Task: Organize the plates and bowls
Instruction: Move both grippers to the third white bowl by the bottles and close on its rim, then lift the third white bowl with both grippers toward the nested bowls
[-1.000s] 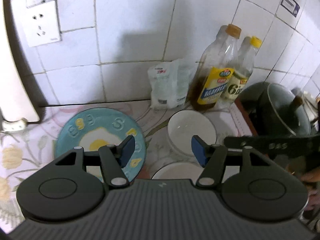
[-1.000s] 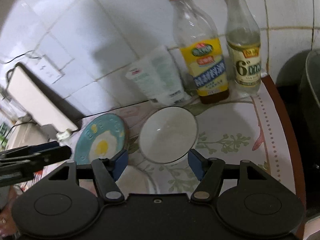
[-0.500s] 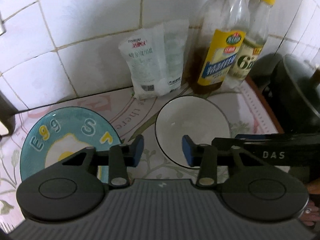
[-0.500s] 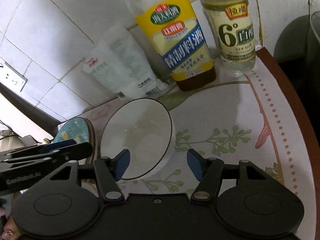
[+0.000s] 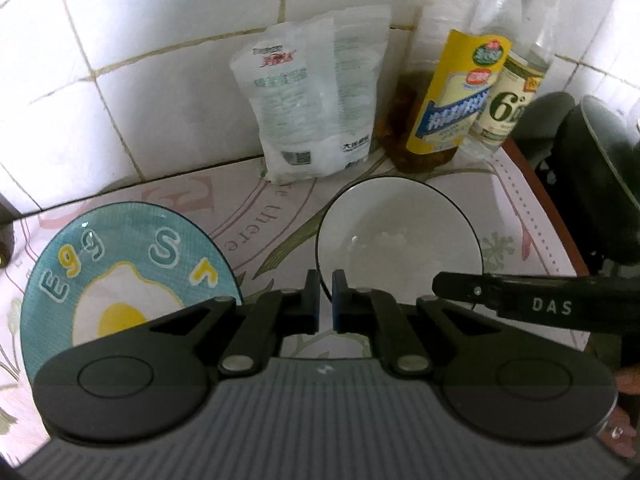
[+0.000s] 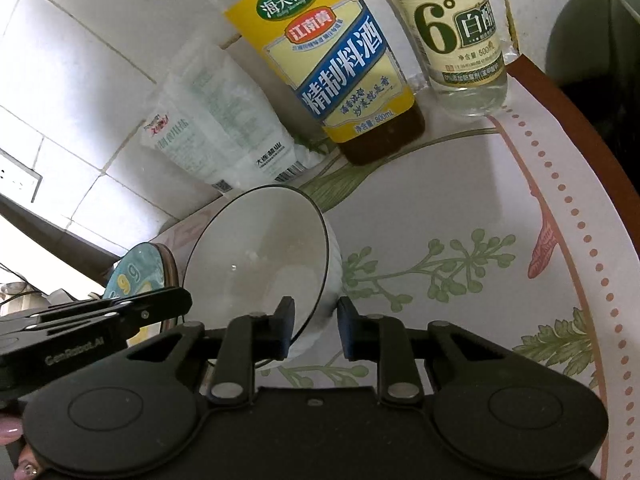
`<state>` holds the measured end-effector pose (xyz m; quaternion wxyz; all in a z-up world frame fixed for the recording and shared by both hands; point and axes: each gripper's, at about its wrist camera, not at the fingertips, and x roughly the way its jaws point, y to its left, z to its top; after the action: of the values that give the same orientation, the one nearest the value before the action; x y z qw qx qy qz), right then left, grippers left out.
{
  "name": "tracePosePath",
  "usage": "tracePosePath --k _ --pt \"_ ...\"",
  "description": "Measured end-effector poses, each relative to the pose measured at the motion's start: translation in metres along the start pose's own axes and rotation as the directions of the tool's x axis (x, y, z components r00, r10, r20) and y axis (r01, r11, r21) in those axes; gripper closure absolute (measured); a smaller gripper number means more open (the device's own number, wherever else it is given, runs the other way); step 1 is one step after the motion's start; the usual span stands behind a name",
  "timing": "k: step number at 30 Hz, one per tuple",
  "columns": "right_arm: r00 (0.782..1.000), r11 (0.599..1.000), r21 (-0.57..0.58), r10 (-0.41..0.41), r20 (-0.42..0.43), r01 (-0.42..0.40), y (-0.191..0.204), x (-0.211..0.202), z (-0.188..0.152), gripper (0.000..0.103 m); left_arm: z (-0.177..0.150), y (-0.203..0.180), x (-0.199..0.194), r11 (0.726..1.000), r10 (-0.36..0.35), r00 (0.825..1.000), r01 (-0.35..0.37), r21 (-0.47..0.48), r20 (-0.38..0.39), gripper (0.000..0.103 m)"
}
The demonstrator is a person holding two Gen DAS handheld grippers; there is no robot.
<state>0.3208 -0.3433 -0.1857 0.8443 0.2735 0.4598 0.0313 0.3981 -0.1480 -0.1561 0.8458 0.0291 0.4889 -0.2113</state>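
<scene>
left wrist view: your left gripper [image 5: 326, 294] is clamped on the near rim of the white bowl [image 5: 400, 232], which sits on the counter [image 5: 520, 216] beside the egg plate [image 5: 120, 264]. right wrist view: your right gripper [image 6: 314, 326] pinches the same bowl's wall, below two bottles [image 6: 344, 68].

The teal plate [image 5: 132, 276] reads "Eggs". "DAS" sits on the right tool [image 5: 552, 306], "GenRobot.AI" on the left tool [image 6: 72, 354]. A big "6°" marks the vinegar bottle [image 6: 456, 36]; "900mL" shows on the yellow-labelled bottle [image 6: 340, 76].
</scene>
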Motion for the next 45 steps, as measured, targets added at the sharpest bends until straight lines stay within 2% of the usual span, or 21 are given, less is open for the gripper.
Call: tracePosePath --k 8,13,17,22,27,31,38,45 --pt "0.999 0.999 0.016 -0.032 0.019 0.032 0.004 0.008 -0.004 0.074 0.001 -0.003 0.004 1.0 0.01 1.0 -0.01 0.011 -0.007 0.098" --pt "0.999 0.997 0.076 -0.034 0.006 0.034 0.004 0.003 -0.006 0.077 -0.003 -0.004 -0.007 1.0 0.003 1.0 -0.002 -0.018 0.026 0.097" --pt "1.0 0.998 0.07 -0.01 0.025 0.009 0.009 -0.015 -0.009 0.077 -0.003 -0.011 -0.03 1.0 0.004 0.997 -0.006 0.022 0.074 0.097" --pt "0.996 0.997 0.067 0.023 0.083 -0.029 0.021 -0.051 -0.007 0.077 -0.002 -0.014 -0.066 1.0 -0.015 0.993 0.012 0.022 0.113 0.097" --pt "0.994 0.997 0.035 0.062 0.095 -0.065 0.04 -0.087 -0.014 0.077 -0.013 -0.017 -0.11 0.999 -0.039 0.984 0.033 0.035 0.173 0.097" --pt "0.99 0.995 0.036 0.088 0.107 -0.092 0.056 -0.113 -0.025 0.076 -0.028 -0.019 -0.144 0.996 -0.037 0.976 0.018 0.091 0.214 0.097" --pt "0.987 0.989 0.041 0.142 0.069 -0.145 0.081 -0.139 -0.049 0.077 -0.055 -0.007 -0.196 0.996 -0.042 0.965 0.019 0.091 0.257 0.097" --pt "0.989 0.989 0.02 0.145 0.028 -0.145 0.099 -0.143 -0.069 0.077 -0.082 0.004 -0.212 0.999 -0.026 0.966 0.02 0.027 0.258 0.097"
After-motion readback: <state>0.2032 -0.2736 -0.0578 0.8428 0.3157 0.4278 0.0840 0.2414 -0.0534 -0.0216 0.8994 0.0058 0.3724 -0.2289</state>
